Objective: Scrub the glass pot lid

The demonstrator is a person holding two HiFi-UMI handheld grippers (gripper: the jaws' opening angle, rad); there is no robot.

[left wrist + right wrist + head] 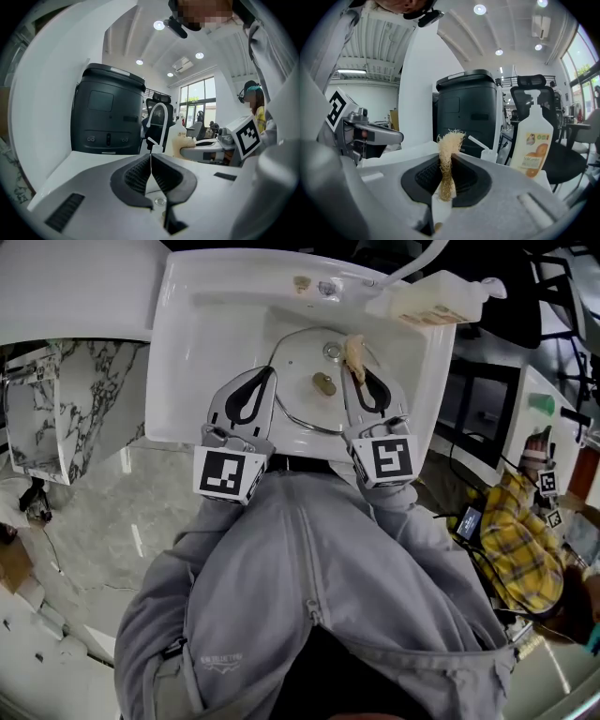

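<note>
Much of glass lid (305,401) hides under left gripper (271,372), right gripper (360,378), loofah (354,351)

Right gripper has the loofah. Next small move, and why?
Probably lower the right gripper until the loofah touches the glass lid beside its knob: the jaws clamp the loofah, which seems to hover over the lid lying in the sink.

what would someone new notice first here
Two grippers hang over a white sink: the right gripper pinches a tan loofah scrubber, the left gripper is shut and empty. Under them a glass pot lid lies in the basin, and a soap bottle stands at the sink's back corner.
</note>
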